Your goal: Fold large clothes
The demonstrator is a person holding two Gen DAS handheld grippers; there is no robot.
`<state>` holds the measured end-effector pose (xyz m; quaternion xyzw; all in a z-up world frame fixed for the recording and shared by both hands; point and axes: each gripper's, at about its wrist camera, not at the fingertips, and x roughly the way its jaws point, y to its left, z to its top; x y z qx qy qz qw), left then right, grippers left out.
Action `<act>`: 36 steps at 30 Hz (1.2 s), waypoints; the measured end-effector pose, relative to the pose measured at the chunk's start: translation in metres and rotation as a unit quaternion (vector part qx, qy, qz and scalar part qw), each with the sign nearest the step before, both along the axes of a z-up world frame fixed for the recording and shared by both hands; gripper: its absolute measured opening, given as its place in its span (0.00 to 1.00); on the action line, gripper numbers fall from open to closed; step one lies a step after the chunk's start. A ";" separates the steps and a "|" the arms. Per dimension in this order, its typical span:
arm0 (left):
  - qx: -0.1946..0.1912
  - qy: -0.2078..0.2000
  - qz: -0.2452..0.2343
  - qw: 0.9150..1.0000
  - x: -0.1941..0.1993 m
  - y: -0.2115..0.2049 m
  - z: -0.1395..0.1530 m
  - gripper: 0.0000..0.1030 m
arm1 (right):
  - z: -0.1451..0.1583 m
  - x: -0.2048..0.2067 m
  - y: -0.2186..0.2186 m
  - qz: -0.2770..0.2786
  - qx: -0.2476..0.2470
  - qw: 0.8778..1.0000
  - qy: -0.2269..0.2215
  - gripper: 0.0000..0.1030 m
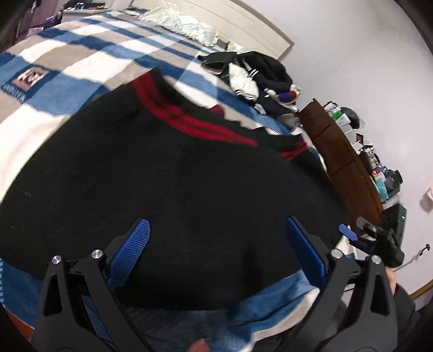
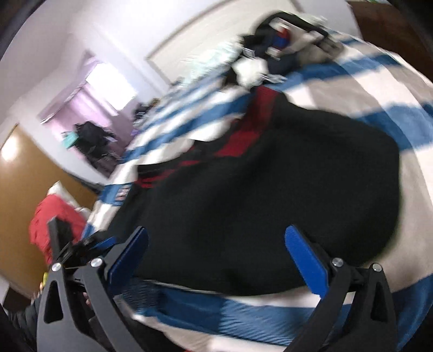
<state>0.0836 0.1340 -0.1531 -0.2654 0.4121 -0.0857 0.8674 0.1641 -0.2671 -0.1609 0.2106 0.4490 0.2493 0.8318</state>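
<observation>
A large black garment with red stripes (image 1: 167,173) lies spread on a bed with a blue, white and grey striped blanket (image 1: 67,70). My left gripper (image 1: 216,230) is open, its blue pads held just above the garment's near part, holding nothing. My right gripper (image 2: 216,235) is also open and empty above the same black garment (image 2: 270,189), near its near edge. The right wrist view is blurred by motion. The right gripper's tip shows in the left wrist view (image 1: 349,232) at the right. The left gripper shows in the right wrist view (image 2: 89,243) at the left.
A pile of dark and white clothes (image 1: 257,75) lies at the far side of the bed, also in the right wrist view (image 2: 278,46). A pillow (image 1: 184,24) lies by the headboard. A brown dresser (image 1: 341,157) with clutter stands beside the bed. A red item (image 2: 59,219) lies left.
</observation>
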 end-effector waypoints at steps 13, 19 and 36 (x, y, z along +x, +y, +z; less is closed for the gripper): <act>-0.015 -0.002 0.008 1.000 0.003 0.020 -0.021 0.95 | -0.020 0.019 0.014 0.052 -0.069 0.995 0.047 0.96; -0.030 -0.068 -0.004 0.997 0.009 -0.006 0.014 0.95 | 0.063 0.048 0.043 0.115 -0.098 0.988 -0.023 0.96; 0.087 -0.062 -0.162 0.981 0.044 -0.129 -0.011 0.95 | 0.011 0.175 0.242 0.269 -0.283 0.921 0.009 0.75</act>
